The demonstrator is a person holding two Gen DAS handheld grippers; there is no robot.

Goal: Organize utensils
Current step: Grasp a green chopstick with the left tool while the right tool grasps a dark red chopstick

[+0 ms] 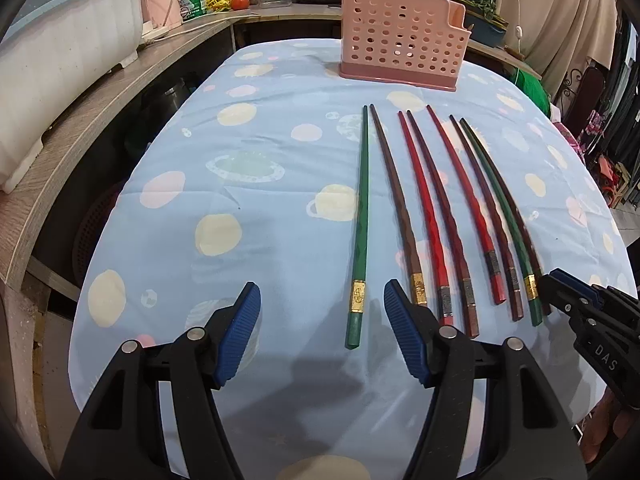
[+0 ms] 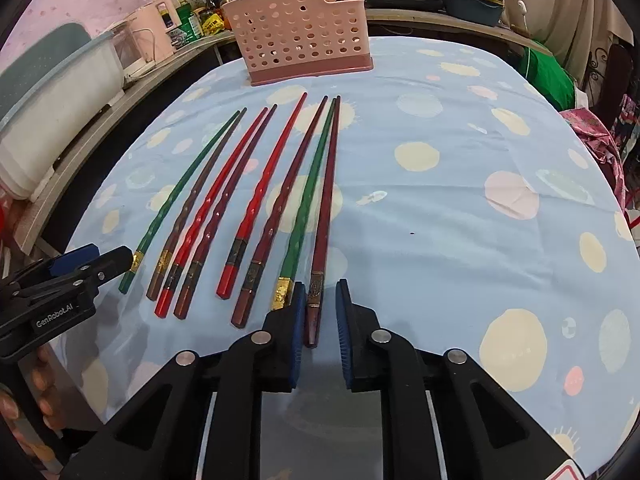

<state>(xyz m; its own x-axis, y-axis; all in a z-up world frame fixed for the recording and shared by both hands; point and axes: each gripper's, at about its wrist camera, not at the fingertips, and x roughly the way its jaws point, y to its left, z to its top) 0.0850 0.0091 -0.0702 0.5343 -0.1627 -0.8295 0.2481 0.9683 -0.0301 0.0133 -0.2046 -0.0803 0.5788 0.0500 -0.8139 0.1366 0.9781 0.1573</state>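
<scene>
Several chopsticks lie side by side on the blue planet-print tablecloth [image 1: 256, 184], tips toward a pink perforated utensil holder [image 1: 400, 44] at the far end. My left gripper [image 1: 322, 286] is open, low over the cloth, with the thick end of the leftmost green chopstick [image 1: 362, 216] between its blue pads, untouched. My right gripper [image 2: 320, 286] straddles the thick end of the rightmost dark red chopstick [image 2: 326, 200]. Its left pad is close beside the stick, and a gap shows on the right side. The other green chopstick [image 2: 308, 200] lies just left of it.
A wooden counter [image 1: 120, 92] with a white tub [image 1: 60, 52], bottles and pots runs along the left and back. Clothes and green fabric [image 2: 552, 76] crowd the right edge. The holder [image 2: 300, 28] stands upright. A person's fingers [image 2: 44, 400] hold the left gripper's handle.
</scene>
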